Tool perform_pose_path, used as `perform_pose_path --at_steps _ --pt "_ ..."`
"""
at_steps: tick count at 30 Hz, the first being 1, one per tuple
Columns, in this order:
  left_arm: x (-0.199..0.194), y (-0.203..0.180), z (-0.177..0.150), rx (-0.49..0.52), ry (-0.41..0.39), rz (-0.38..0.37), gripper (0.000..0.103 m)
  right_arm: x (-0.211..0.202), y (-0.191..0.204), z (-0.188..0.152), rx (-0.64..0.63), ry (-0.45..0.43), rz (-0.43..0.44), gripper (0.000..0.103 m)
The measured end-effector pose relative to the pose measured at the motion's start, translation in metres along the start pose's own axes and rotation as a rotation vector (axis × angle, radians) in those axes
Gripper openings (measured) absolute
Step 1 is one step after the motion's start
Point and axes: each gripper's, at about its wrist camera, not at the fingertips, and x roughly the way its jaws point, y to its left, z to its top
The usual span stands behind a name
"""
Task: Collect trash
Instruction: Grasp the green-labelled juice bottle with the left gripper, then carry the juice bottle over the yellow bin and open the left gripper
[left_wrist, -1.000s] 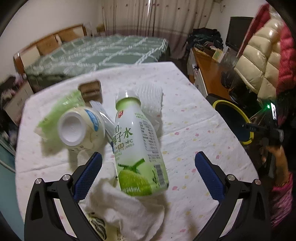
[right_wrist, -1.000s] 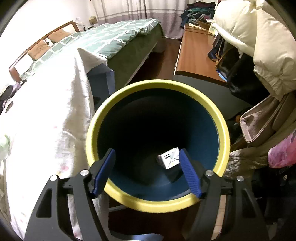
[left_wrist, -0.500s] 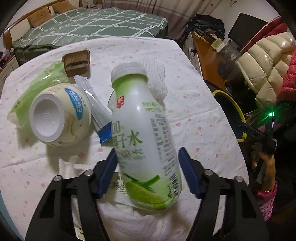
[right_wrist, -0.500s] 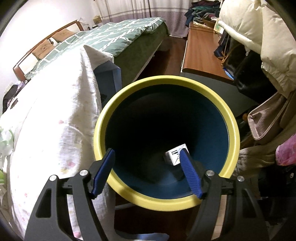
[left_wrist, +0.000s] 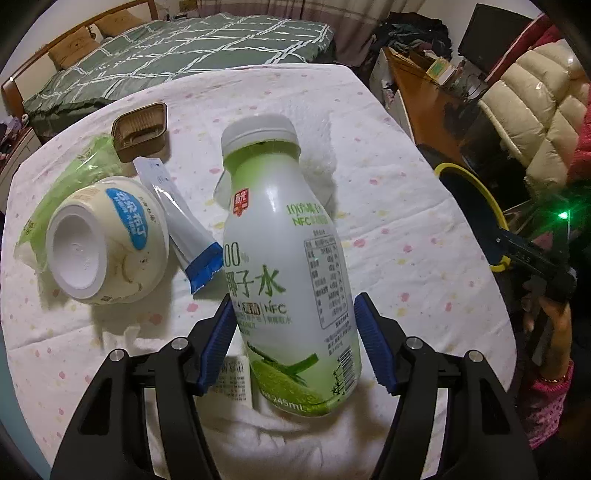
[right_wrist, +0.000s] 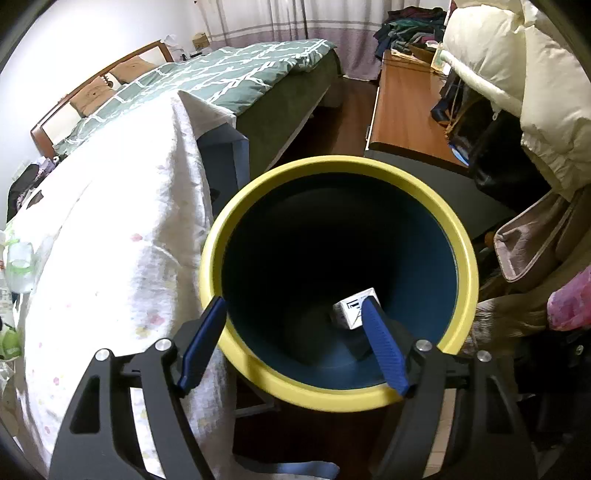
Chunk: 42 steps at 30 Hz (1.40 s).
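A white and green coconut-water bottle (left_wrist: 288, 240) lies on a white tissue (left_wrist: 295, 435) on the table. My left gripper (left_wrist: 293, 332) is shut on the bottle's lower body, with a blue pad pressed on each side. In the right wrist view my right gripper (right_wrist: 295, 332) hangs over the mouth of a yellow-rimmed blue bin (right_wrist: 332, 166). Its jaws are opening and nothing is between them. A small white box (right_wrist: 351, 308) lies at the bottom of the bin. The bin (left_wrist: 491, 206) also shows past the table's right edge.
On the flowered tablecloth (left_wrist: 406, 240) left of the bottle lie an overturned cream cup (left_wrist: 107, 240), a white and blue sachet (left_wrist: 181, 225), a green wrapper (left_wrist: 74, 177) and a brown tray (left_wrist: 142, 129). A bed, a wooden desk and padded coats stand around.
My left gripper came down over the bottle and closed from wide open onto its sides. The right gripper stayed over the bin.
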Motion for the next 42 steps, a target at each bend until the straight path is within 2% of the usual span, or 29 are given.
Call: perform_pose_path --at_steps 9,15,19,22,27,32,37,42 --pt "0.01 -0.009 0.008 0.043 -0.003 0.012 0.063 0.001 -0.004 -0.004 0.0 0.004 0.011 0.072" --pt "-0.022 -0.025 0.006 0.097 -0.085 0.004 0.061 -0.008 -0.008 -0.007 0.007 -0.014 0.03 0.072" --pt "-0.041 -0.046 0.011 0.149 -0.125 -0.026 0.053 -0.019 -0.011 -0.007 0.017 -0.038 0.05 0.072" --pt "-0.044 -0.06 0.015 0.179 -0.116 -0.049 0.051 -0.024 -0.011 -0.009 0.02 -0.047 0.062 0.072" --pt "-0.03 -0.069 0.017 0.198 -0.086 -0.041 0.051 -0.027 -0.011 -0.013 0.018 -0.045 0.078 0.072" --pt "-0.037 -0.08 0.017 0.233 -0.124 -0.023 0.051 -0.034 -0.013 -0.014 0.018 -0.058 0.087 0.072" --pt "-0.052 -0.108 0.027 0.305 -0.171 -0.036 0.051 -0.065 -0.019 -0.017 0.022 -0.132 0.079 0.072" --pt "-0.047 -0.148 0.045 0.384 -0.196 -0.047 0.051 -0.09 -0.033 -0.029 0.04 -0.17 0.065 0.072"
